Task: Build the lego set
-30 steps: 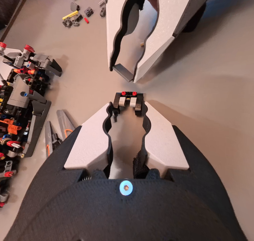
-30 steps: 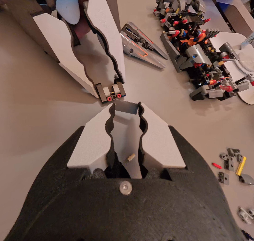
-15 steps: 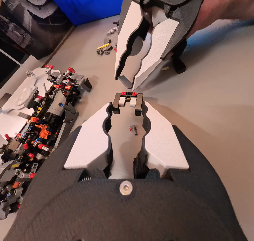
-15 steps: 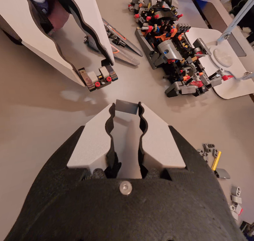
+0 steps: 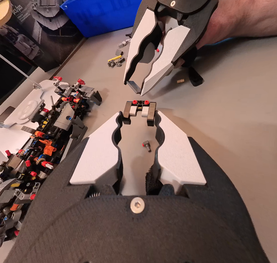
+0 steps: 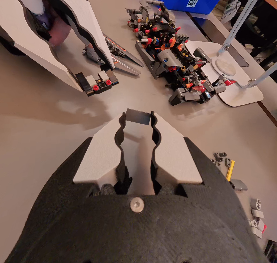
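Observation:
My left gripper [image 5: 138,117] is shut on a small black and grey sub-assembly with two red pins [image 5: 139,110], held above the table; it also shows in the right wrist view [image 6: 99,82]. My right gripper [image 6: 137,116] is shut on a flat dark grey tile [image 6: 138,116], which also shows in the left wrist view [image 5: 133,85] just beyond the sub-assembly. The two held parts are apart. The large partly built vehicle chassis [image 5: 49,129] lies to the left, and it shows in the right wrist view [image 6: 176,56] at the upper right.
A small grey and red connector [image 5: 146,145] lies on the table under my left gripper. Loose small parts [image 5: 116,61] and a tan pin [image 5: 180,80] lie farther back. Grey wing panels [image 6: 124,61], a blue bin [image 5: 103,10], a white stand base [image 6: 233,79] and more loose parts [image 6: 229,168] surround the work area. About 6 cm separates my left fingertips from my right.
Both grippers have lifted away from the table and drawn apart, each keeping its part. The views now take in more of the table, the blue bin and the chassis.

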Demonstrator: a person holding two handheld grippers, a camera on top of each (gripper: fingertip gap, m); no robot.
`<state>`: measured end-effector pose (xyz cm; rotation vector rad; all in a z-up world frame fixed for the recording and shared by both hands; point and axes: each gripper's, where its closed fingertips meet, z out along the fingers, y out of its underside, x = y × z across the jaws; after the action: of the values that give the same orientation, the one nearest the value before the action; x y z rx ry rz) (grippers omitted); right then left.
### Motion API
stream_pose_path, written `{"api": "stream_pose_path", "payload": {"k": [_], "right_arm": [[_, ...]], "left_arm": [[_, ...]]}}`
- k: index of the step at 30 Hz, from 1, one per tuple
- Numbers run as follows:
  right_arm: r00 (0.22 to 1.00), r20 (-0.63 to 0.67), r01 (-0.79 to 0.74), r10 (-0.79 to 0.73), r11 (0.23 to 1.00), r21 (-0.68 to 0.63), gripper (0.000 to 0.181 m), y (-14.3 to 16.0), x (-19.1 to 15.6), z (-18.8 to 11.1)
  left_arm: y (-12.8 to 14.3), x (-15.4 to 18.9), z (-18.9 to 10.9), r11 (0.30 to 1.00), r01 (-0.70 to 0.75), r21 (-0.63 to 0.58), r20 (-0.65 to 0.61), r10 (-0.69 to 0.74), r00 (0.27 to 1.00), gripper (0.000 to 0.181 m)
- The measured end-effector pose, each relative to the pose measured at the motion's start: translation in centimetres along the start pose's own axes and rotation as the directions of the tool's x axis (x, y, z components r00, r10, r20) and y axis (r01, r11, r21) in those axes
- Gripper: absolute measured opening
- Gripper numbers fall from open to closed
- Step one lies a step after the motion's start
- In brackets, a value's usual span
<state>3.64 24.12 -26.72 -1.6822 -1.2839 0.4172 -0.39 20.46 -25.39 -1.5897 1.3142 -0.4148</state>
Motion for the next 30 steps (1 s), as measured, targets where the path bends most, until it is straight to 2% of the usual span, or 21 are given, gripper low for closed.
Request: {"api": "stream_pose_path", "payload": {"k": [9,30], "right_arm": [[1.0,-0.006,0.007,-0.007,1.0,-0.016,0.032,0.4,0.2,0.0],[0.999,-0.038,-0.032,0.033,0.999,0.034,0.032,0.4,1.6,-1.2]], "left_arm": [[0.1,0.4,0.3,1.0,-0.013,-0.01,-0.012,0.013,1.0,0.041],[0.1,-0.1,0.3,1.0,-0.012,-0.007,0.011,0.012,1.0,0.041]]}}
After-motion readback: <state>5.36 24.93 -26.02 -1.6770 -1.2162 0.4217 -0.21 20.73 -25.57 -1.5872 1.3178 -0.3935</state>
